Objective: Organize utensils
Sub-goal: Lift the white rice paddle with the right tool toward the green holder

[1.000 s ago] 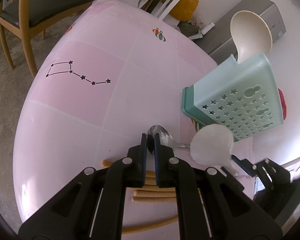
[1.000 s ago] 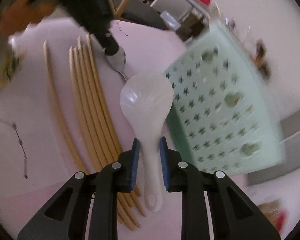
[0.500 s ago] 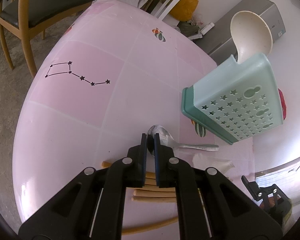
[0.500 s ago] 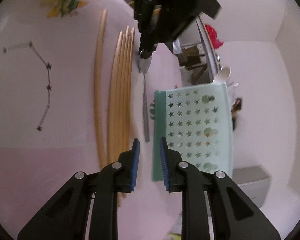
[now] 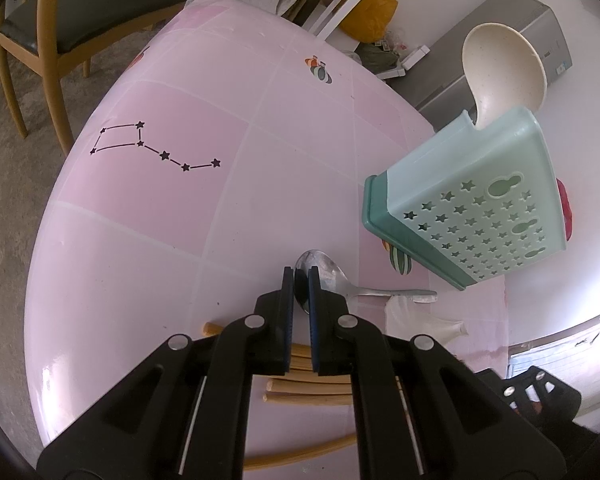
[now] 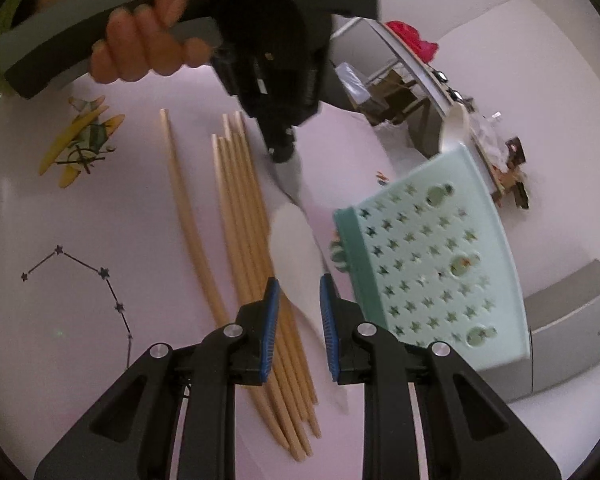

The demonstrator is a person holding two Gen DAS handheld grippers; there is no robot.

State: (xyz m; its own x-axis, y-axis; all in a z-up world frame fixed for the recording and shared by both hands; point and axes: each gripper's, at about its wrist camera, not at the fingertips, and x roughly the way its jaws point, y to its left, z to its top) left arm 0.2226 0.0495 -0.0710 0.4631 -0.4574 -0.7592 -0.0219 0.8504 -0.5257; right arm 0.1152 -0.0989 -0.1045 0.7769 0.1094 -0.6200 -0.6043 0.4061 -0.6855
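Observation:
My left gripper (image 5: 300, 272) is shut on the bowl of a metal spoon (image 5: 380, 291) that lies on the pink table, its handle pointing right toward the mint-green utensil holder (image 5: 480, 208). A cream ladle (image 5: 500, 64) stands in that holder. In the right wrist view, my right gripper (image 6: 299, 280) hovers with its jaws slightly apart over a blurred white rice paddle (image 6: 292, 244). The paddle lies slantwise on the table and its handle runs under the right finger, so the pads do not press it. Several wooden chopsticks (image 6: 244, 232) lie side by side to the left of the paddle.
A hand (image 6: 140, 52) holds the left gripper's grey handle at the top of the right wrist view. The holder (image 6: 432, 272) stands close to the right of the paddle. A wooden chair (image 5: 60, 20) stands beyond the table's far left edge, and a grey cabinet (image 5: 500, 40) is behind the holder.
The white paddle was held up over the spoon's handle. It now lies flat on the table, and the right gripper has drawn back from it. The left gripper has stayed on the spoon.

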